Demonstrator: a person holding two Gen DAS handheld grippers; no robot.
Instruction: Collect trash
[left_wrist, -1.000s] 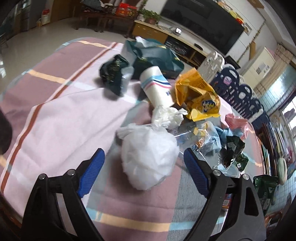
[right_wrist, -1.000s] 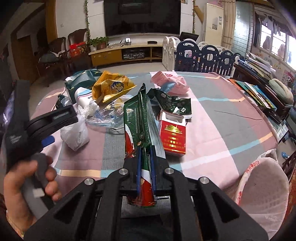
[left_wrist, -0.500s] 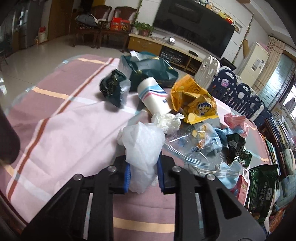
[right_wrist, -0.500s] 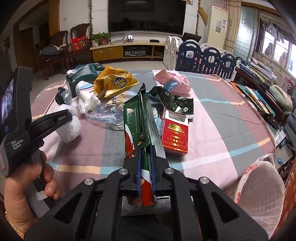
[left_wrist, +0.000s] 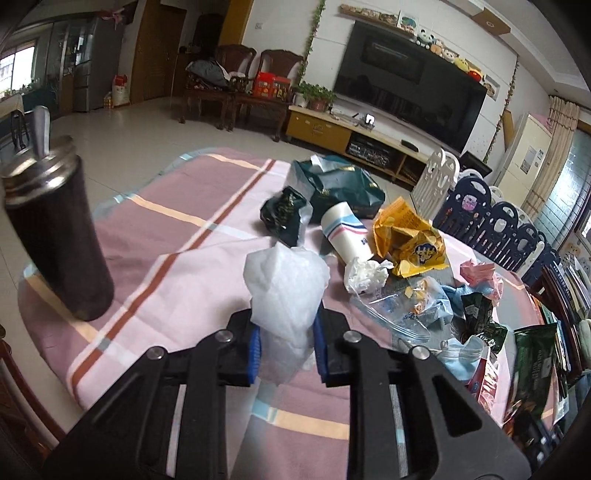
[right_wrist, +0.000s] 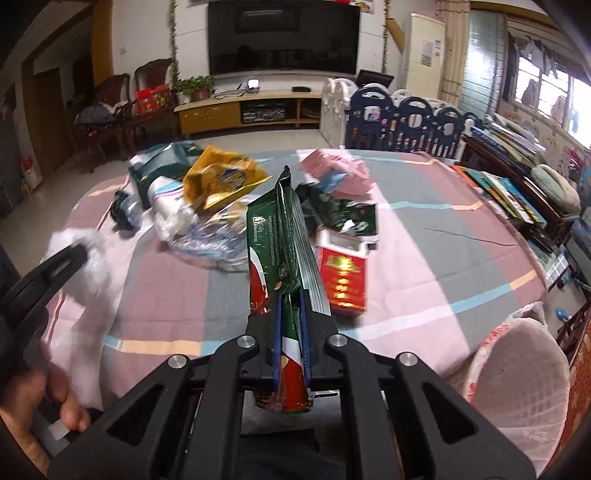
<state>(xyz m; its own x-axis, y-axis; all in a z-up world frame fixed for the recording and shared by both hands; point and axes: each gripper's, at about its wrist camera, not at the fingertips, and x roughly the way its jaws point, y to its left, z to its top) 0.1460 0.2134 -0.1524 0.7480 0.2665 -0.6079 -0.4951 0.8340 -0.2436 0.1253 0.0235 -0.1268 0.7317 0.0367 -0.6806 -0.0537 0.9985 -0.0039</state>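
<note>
Beside left gripper (left_wrist: 287, 350) (left view only): flask (left_wrist: 55, 236).

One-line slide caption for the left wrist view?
Left gripper clamps a crumpled white plastic bag above the striped tablecloth, wrappers beyond.

Daylit living room: wall-mounted television (left_wrist: 406, 79), 2 wooden armchairs (left_wrist: 236, 85), tiled floor (left_wrist: 147, 129).
</note>
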